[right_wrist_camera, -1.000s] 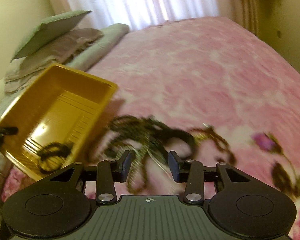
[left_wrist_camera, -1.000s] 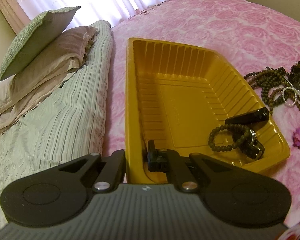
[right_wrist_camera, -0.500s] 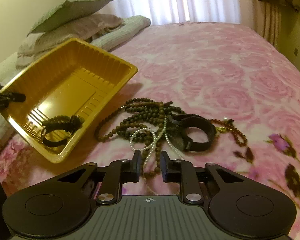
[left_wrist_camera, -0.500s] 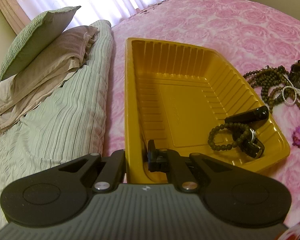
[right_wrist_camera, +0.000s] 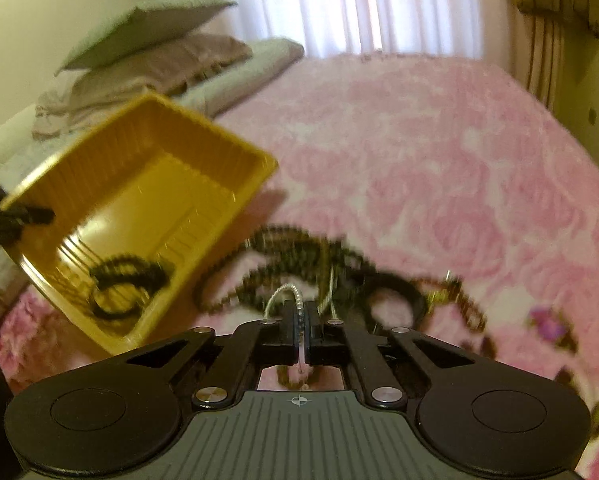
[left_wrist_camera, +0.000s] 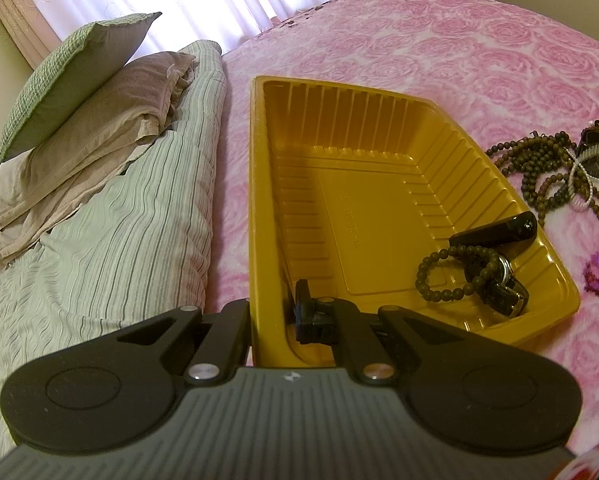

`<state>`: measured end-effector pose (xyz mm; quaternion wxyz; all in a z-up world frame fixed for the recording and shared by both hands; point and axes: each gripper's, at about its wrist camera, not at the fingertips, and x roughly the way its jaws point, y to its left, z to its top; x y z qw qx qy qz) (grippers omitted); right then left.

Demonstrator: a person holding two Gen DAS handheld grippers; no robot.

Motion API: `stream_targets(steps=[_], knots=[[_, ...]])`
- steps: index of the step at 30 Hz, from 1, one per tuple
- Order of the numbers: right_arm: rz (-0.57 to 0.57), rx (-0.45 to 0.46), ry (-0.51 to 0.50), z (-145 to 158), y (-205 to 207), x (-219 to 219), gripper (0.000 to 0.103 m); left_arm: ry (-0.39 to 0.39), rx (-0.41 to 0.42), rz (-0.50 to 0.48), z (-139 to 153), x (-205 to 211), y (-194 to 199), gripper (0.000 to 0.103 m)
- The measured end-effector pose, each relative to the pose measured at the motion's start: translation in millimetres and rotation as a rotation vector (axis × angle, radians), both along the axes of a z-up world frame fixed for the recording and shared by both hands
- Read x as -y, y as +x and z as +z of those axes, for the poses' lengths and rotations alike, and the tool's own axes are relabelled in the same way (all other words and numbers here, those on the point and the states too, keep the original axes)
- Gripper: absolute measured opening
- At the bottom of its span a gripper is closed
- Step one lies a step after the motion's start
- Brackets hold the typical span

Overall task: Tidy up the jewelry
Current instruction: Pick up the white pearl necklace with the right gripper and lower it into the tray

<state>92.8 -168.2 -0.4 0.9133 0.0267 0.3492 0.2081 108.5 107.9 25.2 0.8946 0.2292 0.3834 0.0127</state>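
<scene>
The left tool (left_wrist_camera: pixel 273 312) is clamping the near wall of the yellow tray (left_wrist_camera: pixel 379 216). The right tool (right_wrist_camera: pixel 301 320) is pinching the pearl strand (right_wrist_camera: pixel 287 290) just ahead of the dark beads (right_wrist_camera: pixel 299 248) on the bed (right_wrist_camera: pixel 439 160).

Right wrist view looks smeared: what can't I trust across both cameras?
- Dark bead strands on the bed: motion blur in the right wrist view hides how they tangle.
- Pearl strand: right claw is shut on it; the lower run is hidden.
- Jewelry pile: cut off by the left wrist view's edge.
</scene>
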Motion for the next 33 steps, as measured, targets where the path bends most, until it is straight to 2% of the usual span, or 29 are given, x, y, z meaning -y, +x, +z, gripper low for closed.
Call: stream_targets(steps=[9, 14, 28, 33], knots=[[0.034, 0.167, 0.010, 79.0, 16.1, 4.2, 0.002, 0.001, 0.002, -0.002, 0.8, 0.4, 0.3, 0.004], [0.067, 0.230, 0.009, 109.0, 25.9, -2.6, 0.002, 0.001, 0.003, -0.004, 1.6, 1.3, 0.6, 0.004], [0.235, 0.298, 0.053, 148.2, 37.2, -65.3, 0.002, -0.001, 0.006, -0.008, 2.6, 2.8, -0.2, 0.003], [0.311, 0.301, 0.041, 148.7, 41.4, -100.5, 0.003, -0.002, 0.009, -0.013, 3.5, 3.6, -1.2, 0.003]])
